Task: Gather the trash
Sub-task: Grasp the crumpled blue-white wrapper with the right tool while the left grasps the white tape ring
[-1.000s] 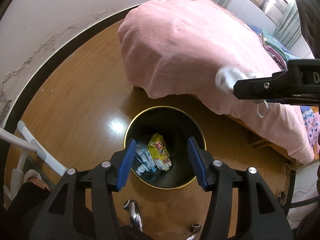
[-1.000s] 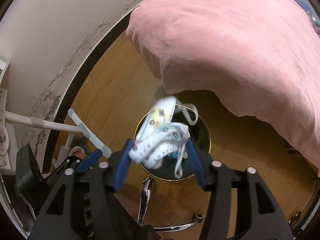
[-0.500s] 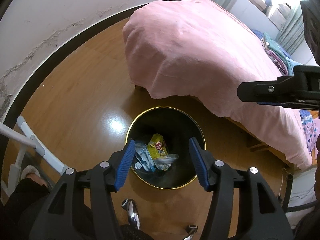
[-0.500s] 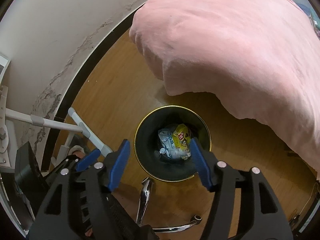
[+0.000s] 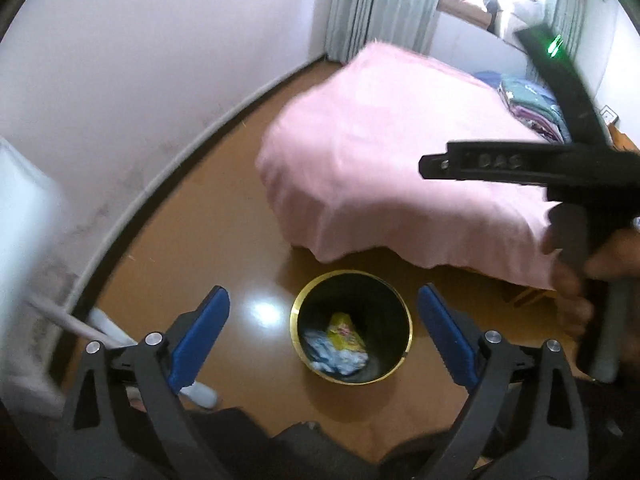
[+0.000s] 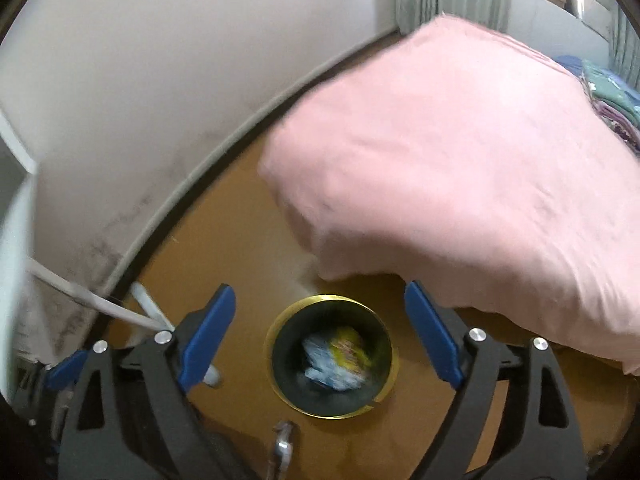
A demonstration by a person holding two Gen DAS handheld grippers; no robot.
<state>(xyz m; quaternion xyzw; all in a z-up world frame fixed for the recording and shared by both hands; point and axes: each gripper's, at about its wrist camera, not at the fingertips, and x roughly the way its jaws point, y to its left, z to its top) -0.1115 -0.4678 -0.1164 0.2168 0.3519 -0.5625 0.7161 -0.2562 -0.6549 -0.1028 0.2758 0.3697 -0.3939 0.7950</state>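
Wooden flooring is filling the near half of both views, with a pale wall curving along the left and a bed under a pink cover (image 5: 400,168) standing on the right. One black bin with a gold rim (image 5: 409,334) is sitting on the floor just beside the bed's near corner, probably parked there so it is within reach of both hands. Inside it the trash (image 5: 340,346) is lying in a loose heap: one yellow wrapper and a pale blue-and-white crumple that I cannot count apart.

Two claws are hanging above the bin, both pointing down at it. The left claw (image 5: 323,336) is standing wide apart with nothing between its blue pads, its jaws having just been opening. The right claw (image 6: 318,338) is likewise spread and empty, also just widened; in the left view a hand (image 5: 580,280) is gripping its handle at the right edge.
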